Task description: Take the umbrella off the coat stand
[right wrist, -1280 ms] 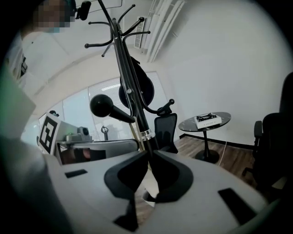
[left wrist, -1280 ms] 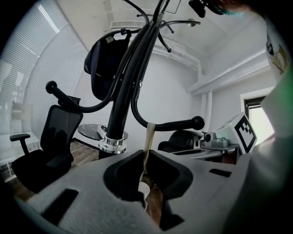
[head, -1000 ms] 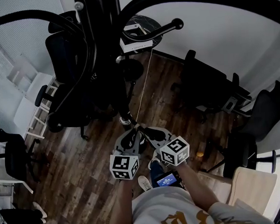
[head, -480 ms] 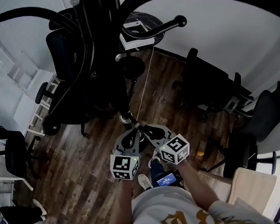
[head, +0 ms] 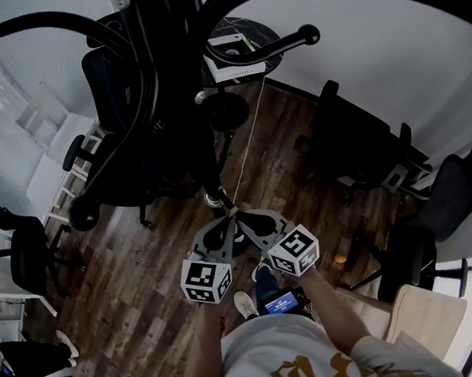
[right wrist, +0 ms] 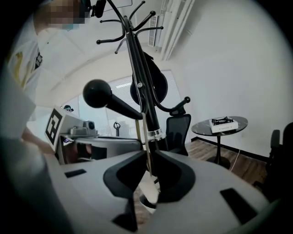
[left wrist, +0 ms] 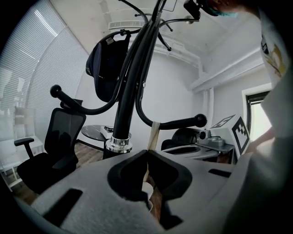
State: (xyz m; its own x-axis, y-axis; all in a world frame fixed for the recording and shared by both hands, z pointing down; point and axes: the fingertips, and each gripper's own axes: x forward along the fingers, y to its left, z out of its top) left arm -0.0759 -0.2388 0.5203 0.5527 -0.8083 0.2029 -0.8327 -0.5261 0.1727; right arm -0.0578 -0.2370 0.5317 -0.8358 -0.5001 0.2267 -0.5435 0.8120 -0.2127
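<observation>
Office, wood floor (head: 147,293). My left gripper (left wrist: 146,153) and right gripper (right wrist: 149,157) are both pinching a thin beige strip (left wrist: 153,132). The umbrella (left wrist: 120,128) is hanging against the coat stand (head: 275,47), just beyond them.

Tips meeting, left gripper (head: 226,224) beside right gripper (head: 244,221), both pointing away from body. Each jaw pair pinched on thin cord (head: 247,139) rising from tips. Forearms (head: 332,307) trail behind.

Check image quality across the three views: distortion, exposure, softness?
Head view: fisheye bows the coat stand arms into arcs; black stand reads as silhouette. Left gripper view: black vignette corners, blinds washed out, near fingers soft. Right gripper view: same vignette, mosaic patch top left, pale cord legible.
</observation>
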